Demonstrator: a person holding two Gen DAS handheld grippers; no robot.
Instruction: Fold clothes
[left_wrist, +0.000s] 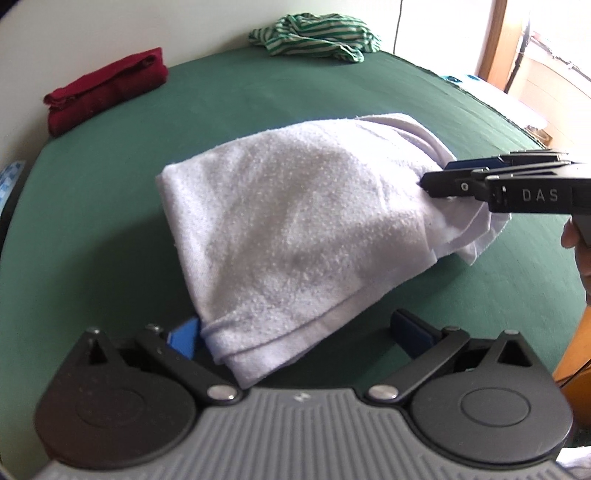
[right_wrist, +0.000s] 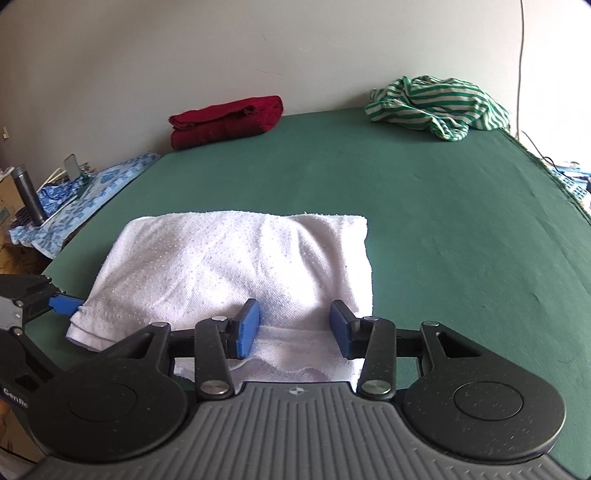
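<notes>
A folded white towel (right_wrist: 236, 266) lay on the green cloth (right_wrist: 443, 221) covering the table, low and centre in both views. The right gripper (right_wrist: 293, 326) sat over its near edge, its blue pads spread apart with towel between them but not pressed on it. The left gripper (left_wrist: 295, 332) straddled the towel's lower corner, jaws wide and released. A folded red garment (right_wrist: 225, 120) lay at the upper left against the wall (right_wrist: 184, 55). A crumpled green-striped shirt (right_wrist: 439, 105) lay at the upper right.
</notes>
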